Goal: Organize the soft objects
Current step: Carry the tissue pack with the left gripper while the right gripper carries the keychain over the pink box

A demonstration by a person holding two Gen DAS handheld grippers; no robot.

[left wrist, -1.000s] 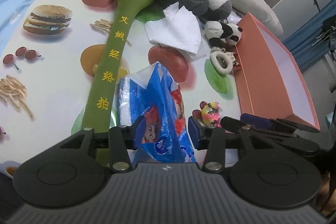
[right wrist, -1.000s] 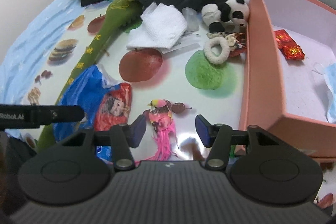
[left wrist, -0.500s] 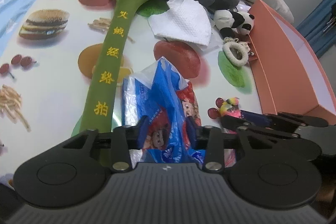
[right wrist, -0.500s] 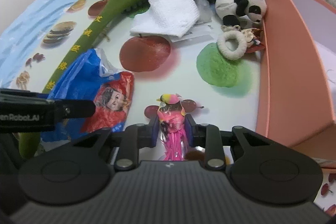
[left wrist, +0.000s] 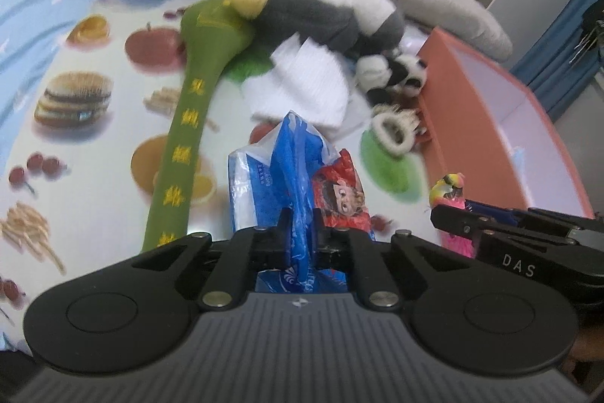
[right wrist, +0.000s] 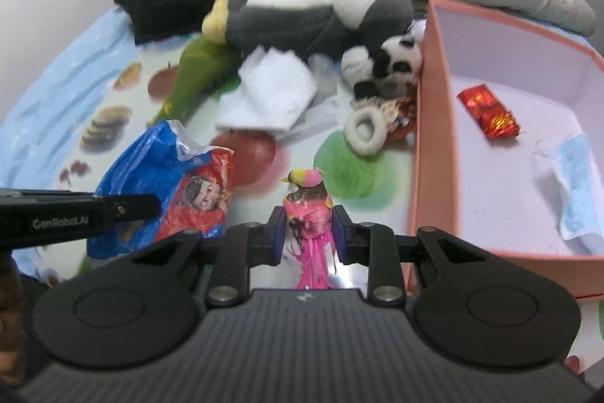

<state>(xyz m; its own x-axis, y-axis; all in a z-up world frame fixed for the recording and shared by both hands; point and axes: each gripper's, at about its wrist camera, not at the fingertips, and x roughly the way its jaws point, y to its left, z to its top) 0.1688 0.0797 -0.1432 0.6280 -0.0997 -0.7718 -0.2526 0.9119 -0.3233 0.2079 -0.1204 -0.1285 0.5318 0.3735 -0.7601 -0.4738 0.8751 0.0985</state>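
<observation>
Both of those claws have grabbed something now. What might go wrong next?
The left gripper pinches only thin plastic of the blue bag, so it may slip or tear when lifted. The pink toy in the right gripper trails loose strands that might catch on the orange box wall.

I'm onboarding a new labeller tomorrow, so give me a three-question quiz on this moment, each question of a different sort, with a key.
1. True or false: the left claw is shut on the crinkly blue and red plastic bag.
2. What does the right claw grip? A) white fluffy hair ring B) small pink tasselled doll C) panda plush
3. Fill in: the red foil packet and the light blue face mask lie inside the ____.

Key: 1 true; 2 B, the small pink tasselled doll; 3 salmon-pink cardboard box.
</observation>
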